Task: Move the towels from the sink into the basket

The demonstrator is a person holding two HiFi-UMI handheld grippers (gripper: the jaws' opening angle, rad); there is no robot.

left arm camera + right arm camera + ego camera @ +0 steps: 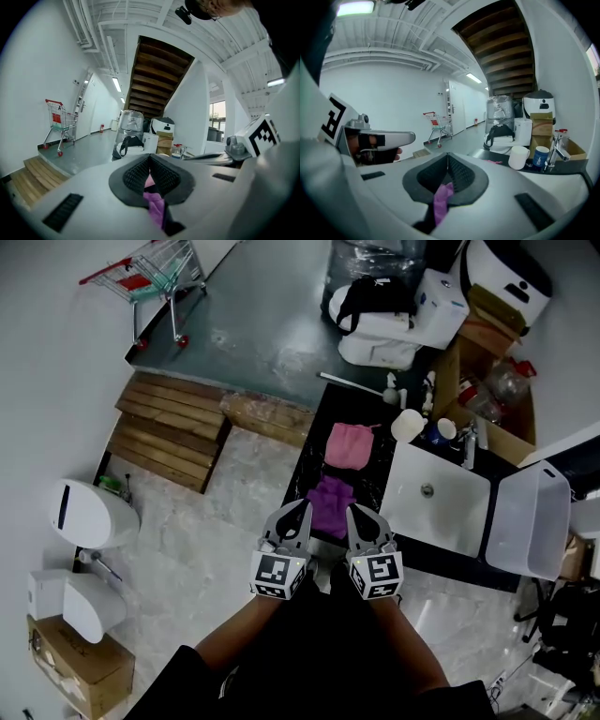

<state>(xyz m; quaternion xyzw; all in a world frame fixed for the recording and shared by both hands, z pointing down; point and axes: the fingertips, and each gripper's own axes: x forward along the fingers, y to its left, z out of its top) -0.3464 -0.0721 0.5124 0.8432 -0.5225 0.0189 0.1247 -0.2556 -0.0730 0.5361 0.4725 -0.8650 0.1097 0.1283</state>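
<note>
A purple towel (330, 504) lies on the black counter (305, 460) left of the white sink (441, 498). My left gripper (302, 510) and right gripper (355, 512) sit side by side at its near edge, each shut on a corner. In the left gripper view the jaws (150, 161) pinch purple cloth (155, 204). In the right gripper view the jaws (448, 160) likewise clamp a purple fold (442, 199). A pink towel (349, 444) lies flat just beyond the purple one. The white basket (528, 519) stands right of the sink.
A white cup (407, 425), a blue cup (437, 430) and the faucet (466, 442) stand behind the sink. A cardboard box (487, 381) with bottles sits at the back right. Wooden steps (169, 432) and a shopping cart (155, 277) are on the floor to the left.
</note>
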